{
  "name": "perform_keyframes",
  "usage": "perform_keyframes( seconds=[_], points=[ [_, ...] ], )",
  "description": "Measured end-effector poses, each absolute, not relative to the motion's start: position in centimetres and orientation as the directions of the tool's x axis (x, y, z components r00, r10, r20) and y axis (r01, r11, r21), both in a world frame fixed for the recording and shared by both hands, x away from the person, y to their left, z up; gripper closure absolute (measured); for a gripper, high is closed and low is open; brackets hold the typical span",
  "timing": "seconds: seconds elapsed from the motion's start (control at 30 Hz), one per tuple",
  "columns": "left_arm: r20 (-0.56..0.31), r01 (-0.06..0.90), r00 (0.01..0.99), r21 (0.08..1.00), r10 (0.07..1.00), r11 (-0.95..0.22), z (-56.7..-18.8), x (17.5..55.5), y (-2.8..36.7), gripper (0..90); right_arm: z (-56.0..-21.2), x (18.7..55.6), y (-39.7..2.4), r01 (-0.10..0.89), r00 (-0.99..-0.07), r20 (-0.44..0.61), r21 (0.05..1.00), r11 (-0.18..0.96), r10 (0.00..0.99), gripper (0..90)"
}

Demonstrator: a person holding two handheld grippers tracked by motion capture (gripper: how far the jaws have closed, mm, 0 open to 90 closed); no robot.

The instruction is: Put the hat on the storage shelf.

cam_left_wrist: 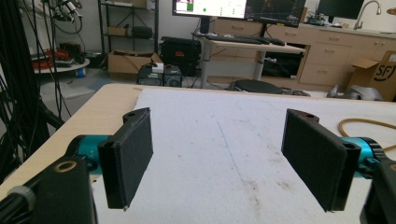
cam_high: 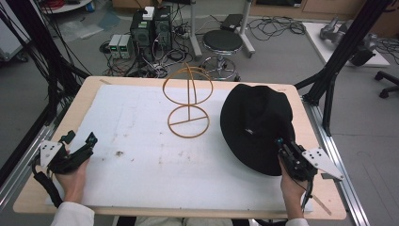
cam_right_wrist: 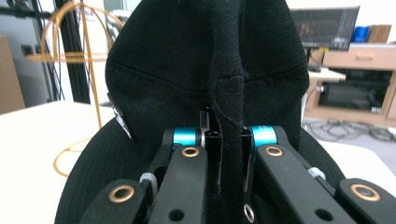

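- The left gripper (cam_high: 79,141), black with teal joints and a grey three-cornered plate, is held in the person's left hand (cam_high: 73,176) near the desk's front-left corner, over the left edge of the white padded sheet (cam_high: 141,141) that covers most of the light wooden desk (cam_high: 101,87).
- In the left gripper view its two flat black pads (cam_left_wrist: 128,156) stand wide apart with bare white sheet between them; the jaws are open and hold nothing.
- The sheet carries a few small brown specks and stains (cam_high: 119,153) left of its middle.
- An upright wire hat stand of tan metal (cam_high: 187,101), with a round ring as its base and a domed hoop on top, stands toward the back edge of the desk, about midway across, just beside the hat's left brim without clearly touching it.
- The black fabric brimmed hat (cam_high: 256,125) lies on the right half of the desk, crown up, its brim reaching toward the front-right corner.
- The right gripper (cam_high: 286,149), held by the right hand (cam_high: 291,188) at the front-right corner, grips the near-right brim of the hat.
- In the right gripper view the jaws are closed together on a pinched fold of the black fabric (cam_right_wrist: 229,140), with the crown rising behind it and the wire stand at the left.
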State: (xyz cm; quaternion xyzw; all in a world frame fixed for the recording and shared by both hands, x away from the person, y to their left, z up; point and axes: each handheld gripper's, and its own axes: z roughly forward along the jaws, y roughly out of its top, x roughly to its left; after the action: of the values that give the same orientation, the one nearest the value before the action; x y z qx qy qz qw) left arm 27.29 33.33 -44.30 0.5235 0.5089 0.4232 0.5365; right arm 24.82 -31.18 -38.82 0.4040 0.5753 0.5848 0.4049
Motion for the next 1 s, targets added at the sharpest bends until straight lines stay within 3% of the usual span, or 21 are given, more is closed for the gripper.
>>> perform_keyframes(
  seconds=[0.6, 1.0],
  points=[
    [-0.107, 0.077, 0.121, 0.992, 0.987, 0.098, -44.3, 26.8, 33.3, 25.2, -35.0, 24.4, -29.8, -0.199, -0.355, 0.002, 0.977, -0.078, 0.935, 88.0],
    [-0.113, 0.077, 0.127, 0.992, 0.985, 0.104, -44.3, 26.8, 33.2, 25.2, -33.0, 25.5, -28.4, -0.207, -0.377, 0.009, 0.974, -0.094, 0.926, 88.0]
  ],
)
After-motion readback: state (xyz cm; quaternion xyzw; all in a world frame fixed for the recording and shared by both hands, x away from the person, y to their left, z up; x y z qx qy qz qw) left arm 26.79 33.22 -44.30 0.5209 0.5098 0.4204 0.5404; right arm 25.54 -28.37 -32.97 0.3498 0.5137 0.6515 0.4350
